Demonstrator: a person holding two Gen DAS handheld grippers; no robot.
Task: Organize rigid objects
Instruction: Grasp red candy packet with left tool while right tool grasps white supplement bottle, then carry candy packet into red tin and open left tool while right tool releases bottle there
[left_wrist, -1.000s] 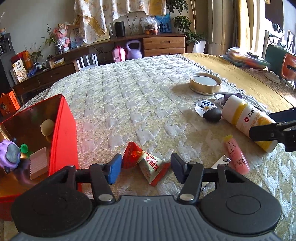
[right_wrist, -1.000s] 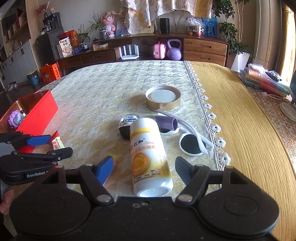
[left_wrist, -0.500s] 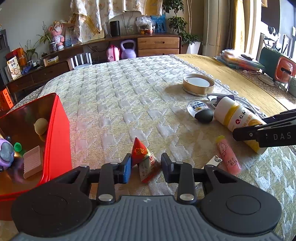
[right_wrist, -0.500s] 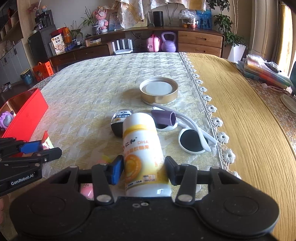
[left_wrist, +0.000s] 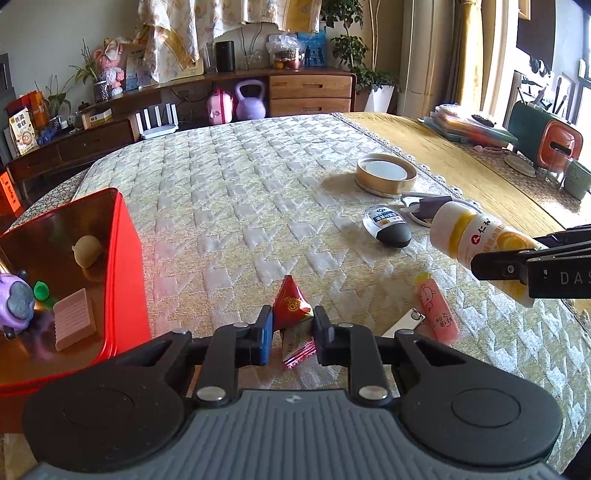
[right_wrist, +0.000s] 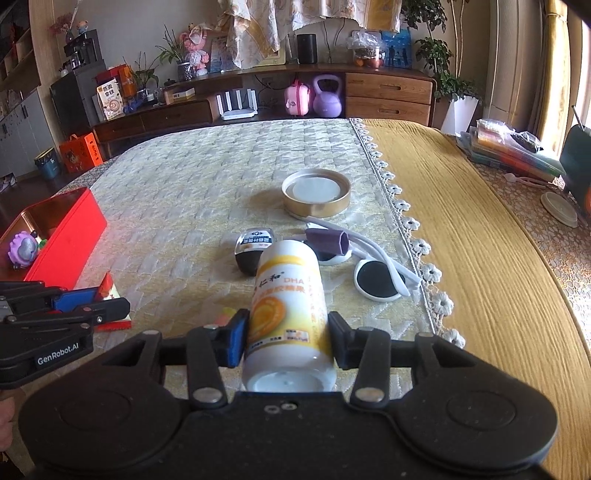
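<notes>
My left gripper (left_wrist: 292, 334) is shut on a red triangular snack packet (left_wrist: 291, 303) and holds it just above the quilted cloth, right of the red box (left_wrist: 125, 258). My right gripper (right_wrist: 287, 338) is shut on a white and yellow bottle (right_wrist: 288, 306), lifted and pointing away from me; the bottle also shows in the left wrist view (left_wrist: 476, 243). A pink tube (left_wrist: 436, 310) lies on the cloth between the grippers. The left gripper shows at the left of the right wrist view (right_wrist: 92, 301).
The red box holds a purple toy (left_wrist: 14, 299), a pink block (left_wrist: 74, 325) and a beige ball (left_wrist: 86, 251). A black-capped jar (right_wrist: 255, 247), a gold lid (right_wrist: 316, 192), a purple piece (right_wrist: 327, 240) and white sunglasses (right_wrist: 376, 277) lie ahead. A metal tag (left_wrist: 404, 323) lies by the tube.
Both grippers closed from open: the left on the red packet, the right on the bottle. Both objects have since lifted off the cloth, the bottle tilting up.
</notes>
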